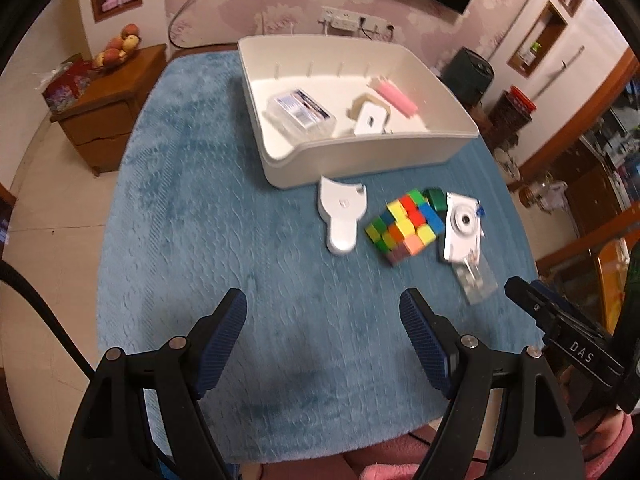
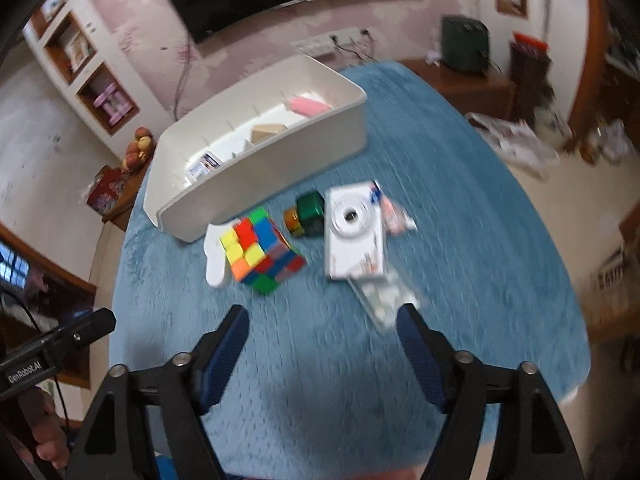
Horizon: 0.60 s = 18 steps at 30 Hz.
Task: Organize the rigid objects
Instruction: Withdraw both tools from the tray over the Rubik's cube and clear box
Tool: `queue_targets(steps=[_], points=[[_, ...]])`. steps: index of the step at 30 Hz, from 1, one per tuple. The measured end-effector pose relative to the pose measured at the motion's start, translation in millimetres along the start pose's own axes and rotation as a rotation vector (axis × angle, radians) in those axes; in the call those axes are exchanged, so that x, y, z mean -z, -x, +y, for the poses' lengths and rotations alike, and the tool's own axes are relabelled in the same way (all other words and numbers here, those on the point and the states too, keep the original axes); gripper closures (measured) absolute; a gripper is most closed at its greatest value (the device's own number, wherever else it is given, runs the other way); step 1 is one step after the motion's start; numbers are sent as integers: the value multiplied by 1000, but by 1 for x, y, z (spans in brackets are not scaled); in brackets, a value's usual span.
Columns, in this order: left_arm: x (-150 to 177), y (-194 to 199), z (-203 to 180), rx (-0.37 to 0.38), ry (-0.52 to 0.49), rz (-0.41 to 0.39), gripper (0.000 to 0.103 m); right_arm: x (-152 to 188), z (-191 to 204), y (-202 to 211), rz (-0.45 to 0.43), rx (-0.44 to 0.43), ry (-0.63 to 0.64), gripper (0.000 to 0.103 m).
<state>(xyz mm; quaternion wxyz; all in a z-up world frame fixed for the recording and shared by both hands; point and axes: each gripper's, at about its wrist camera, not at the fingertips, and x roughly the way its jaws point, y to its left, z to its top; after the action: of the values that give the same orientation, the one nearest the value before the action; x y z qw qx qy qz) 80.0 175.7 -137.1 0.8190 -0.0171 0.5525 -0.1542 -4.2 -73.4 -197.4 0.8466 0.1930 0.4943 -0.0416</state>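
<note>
Both tools hang over the blue-covered surface [image 1: 180,208] with nothing between their pads. The left tool [image 1: 322,328] stands well open above bare cloth, touching nothing. The right tool [image 2: 322,336] is likewise well open and empty; its right fingertip [image 2: 408,316] sits just beside a clear plastic packet [image 2: 384,300], though blur hides whether they touch.

From the left tool, a white tape dispenser [image 1: 340,216] lies at 12 o'clock, with a colour cube [image 1: 404,226], a green box [image 1: 436,198] and a white camera [image 1: 462,228] in a row toward 1 o'clock. Beyond them sits the white bin [image 1: 360,160], holding a clear card box [image 1: 300,114], a white block [image 1: 372,118] and a pink bar [image 1: 394,96].
</note>
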Motion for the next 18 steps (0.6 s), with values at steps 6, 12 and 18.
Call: queue_targets(steps=[6, 12, 18], points=[[3, -6, -9, 25, -22, 42, 22, 8, -19, 0, 54, -30, -128, 23], [0, -12, -22, 38, -75, 70, 22, 12, -49, -4, 92, -106, -365, 23], [-13, -20, -36, 34, -108, 86, 22, 8, -73, -15, 118, -127, -500, 22]])
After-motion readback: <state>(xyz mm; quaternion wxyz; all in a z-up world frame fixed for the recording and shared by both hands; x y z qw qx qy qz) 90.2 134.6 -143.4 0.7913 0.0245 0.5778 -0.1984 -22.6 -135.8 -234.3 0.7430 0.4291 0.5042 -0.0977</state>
